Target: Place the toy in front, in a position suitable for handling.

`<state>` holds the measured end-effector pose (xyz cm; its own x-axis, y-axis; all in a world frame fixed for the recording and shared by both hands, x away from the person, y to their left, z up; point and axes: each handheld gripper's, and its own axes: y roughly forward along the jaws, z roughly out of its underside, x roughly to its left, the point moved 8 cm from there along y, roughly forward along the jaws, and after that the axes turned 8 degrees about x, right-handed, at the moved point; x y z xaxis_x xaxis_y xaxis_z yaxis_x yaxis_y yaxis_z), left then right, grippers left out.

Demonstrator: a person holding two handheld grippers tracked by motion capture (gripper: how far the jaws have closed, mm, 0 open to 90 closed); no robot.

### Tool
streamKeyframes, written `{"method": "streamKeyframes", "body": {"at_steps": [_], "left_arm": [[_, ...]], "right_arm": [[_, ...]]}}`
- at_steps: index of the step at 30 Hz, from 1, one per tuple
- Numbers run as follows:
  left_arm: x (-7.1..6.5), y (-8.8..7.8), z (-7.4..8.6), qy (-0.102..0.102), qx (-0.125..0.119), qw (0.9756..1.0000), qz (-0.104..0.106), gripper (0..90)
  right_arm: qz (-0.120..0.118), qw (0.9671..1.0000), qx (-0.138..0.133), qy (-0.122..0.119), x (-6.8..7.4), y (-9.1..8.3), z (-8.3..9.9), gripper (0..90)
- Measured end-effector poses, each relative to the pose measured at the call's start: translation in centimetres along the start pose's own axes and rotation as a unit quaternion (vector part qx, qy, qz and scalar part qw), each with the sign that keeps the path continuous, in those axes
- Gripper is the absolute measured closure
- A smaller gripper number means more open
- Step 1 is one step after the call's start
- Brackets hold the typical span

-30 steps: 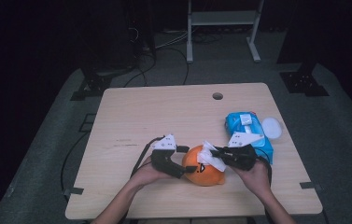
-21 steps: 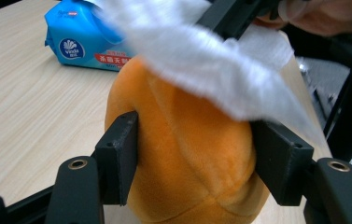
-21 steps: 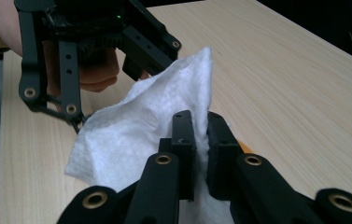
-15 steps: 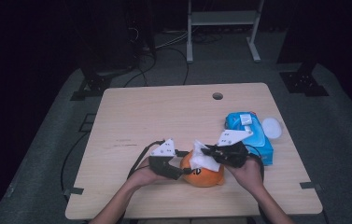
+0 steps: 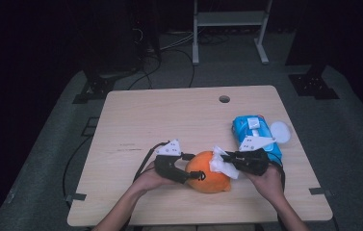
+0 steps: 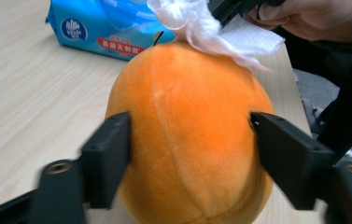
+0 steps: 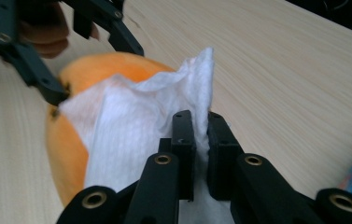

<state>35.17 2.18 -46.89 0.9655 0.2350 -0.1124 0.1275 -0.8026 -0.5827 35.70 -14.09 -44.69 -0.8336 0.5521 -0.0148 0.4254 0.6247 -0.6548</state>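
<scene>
Plush orange clamped in my left tongs, steadied; right tongs pinched wipe against it for cleaning.

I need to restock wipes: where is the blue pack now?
In the high view the blue wipe pack lies at the table's right edge, just beyond the right hand-held gripper.
</scene>
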Motion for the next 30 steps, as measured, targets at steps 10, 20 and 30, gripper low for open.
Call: {"method": "streamKeyframes", "body": {"at_steps": [10, 20, 30], "left_arm": [[-1.1, 0.0, 0.0, 0.054, 0.014, 0.9983, -0.014, 37.1], [-0.1, -0.2, 0.8, 0.02, 0.006, 0.9998, 0.006, 33.9], [0.0, 0.1, 0.3, -0.074, 0.009, 0.9953, 0.062, 8.9]], "right_arm": [[-0.026, 0.9983, -0.006, -0.053, 2.7, 2.5, -4.0, 82.7], [0.004, 1.0, 0.003, 0.008, -1.3, 0.5, -0.1, 82.7], [-0.039, 0.9987, -0.024, -0.022, 1.8, -1.1, 0.3, 82.6]]}}
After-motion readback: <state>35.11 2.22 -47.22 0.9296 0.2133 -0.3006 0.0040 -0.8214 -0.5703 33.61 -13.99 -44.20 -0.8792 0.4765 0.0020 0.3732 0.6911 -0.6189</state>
